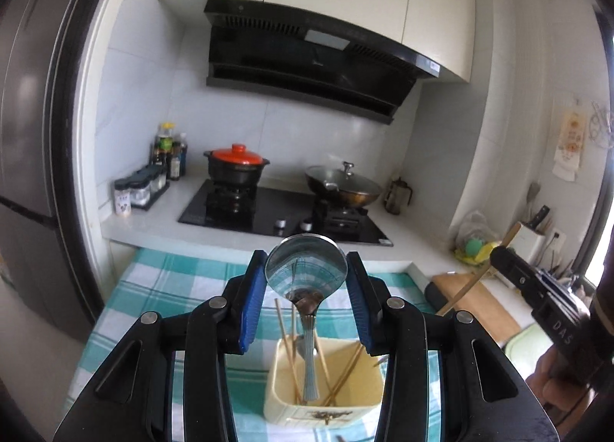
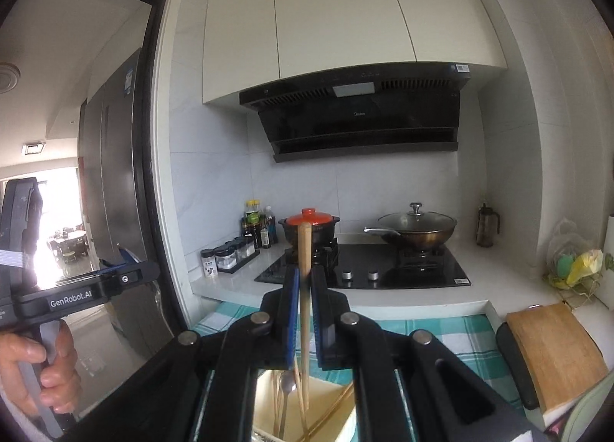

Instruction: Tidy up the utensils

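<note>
My left gripper (image 1: 306,269) is shut on the bowl of a metal spoon (image 1: 307,263). The spoon's handle hangs down over a cream utensil box (image 1: 284,399). The box stands on a green checked cloth and holds several wooden chopsticks (image 1: 289,357). My right gripper (image 2: 305,277) is shut on an upright wooden chopstick (image 2: 305,250) whose lower end points into the same box (image 2: 264,396), next to another spoon (image 2: 286,384). In the left wrist view the right gripper (image 1: 502,259) is at the right, holding its chopstick (image 1: 476,275) at a slant. A hand carries the left gripper (image 2: 128,269) at the far left.
Behind the cloth is a stove (image 1: 284,211) with a red-lidded pot (image 1: 236,165) and a lidded wok (image 1: 343,182). Spice jars (image 1: 134,192) stand at the left. A wooden cutting board (image 2: 556,350) lies at the right, and a fridge (image 1: 34,158) stands at the left.
</note>
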A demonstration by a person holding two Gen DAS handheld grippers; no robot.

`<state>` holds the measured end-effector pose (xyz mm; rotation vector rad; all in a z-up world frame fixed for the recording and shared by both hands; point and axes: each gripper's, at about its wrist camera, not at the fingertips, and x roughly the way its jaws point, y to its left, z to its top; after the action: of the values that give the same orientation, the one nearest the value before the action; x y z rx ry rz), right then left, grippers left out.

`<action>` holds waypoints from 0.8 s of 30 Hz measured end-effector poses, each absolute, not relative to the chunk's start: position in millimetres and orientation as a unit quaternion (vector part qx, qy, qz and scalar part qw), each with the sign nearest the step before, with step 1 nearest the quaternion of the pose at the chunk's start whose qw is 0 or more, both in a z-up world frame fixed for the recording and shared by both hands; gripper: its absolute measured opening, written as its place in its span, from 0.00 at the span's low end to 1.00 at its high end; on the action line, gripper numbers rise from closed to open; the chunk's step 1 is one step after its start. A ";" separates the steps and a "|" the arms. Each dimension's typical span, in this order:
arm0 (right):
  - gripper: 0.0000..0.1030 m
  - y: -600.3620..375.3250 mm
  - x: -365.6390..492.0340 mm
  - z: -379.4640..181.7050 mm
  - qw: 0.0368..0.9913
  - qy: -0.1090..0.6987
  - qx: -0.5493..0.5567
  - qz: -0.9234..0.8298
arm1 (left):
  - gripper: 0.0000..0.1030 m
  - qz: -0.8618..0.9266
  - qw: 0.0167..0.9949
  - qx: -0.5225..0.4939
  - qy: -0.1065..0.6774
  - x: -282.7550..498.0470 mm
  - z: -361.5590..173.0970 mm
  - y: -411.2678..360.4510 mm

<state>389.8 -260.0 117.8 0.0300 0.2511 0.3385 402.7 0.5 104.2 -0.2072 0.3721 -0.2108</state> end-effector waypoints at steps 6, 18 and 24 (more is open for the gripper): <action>0.07 -241.8 461.4 54.2 0.943 0.285 -0.006 0.174 | 0.40 -0.095 0.949 -0.109 0.280 473.5 50.0 -17.3; 0.21 -246.2 510.8 -26.0 0.895 0.407 0.050 0.175 | 0.47 -0.100 0.895 -0.120 0.418 520.2 -42.4 -22.6; 0.34 -262.7 452.7 -6.7 0.900 0.387 0.023 0.201 | 0.74 -0.114 0.905 -0.075 0.403 451.6 -25.2 8.1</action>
<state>452.7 -262.7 -6.7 0.0480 0.8003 0.4169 451.6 8.1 -25.2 -0.1556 0.8319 -0.2363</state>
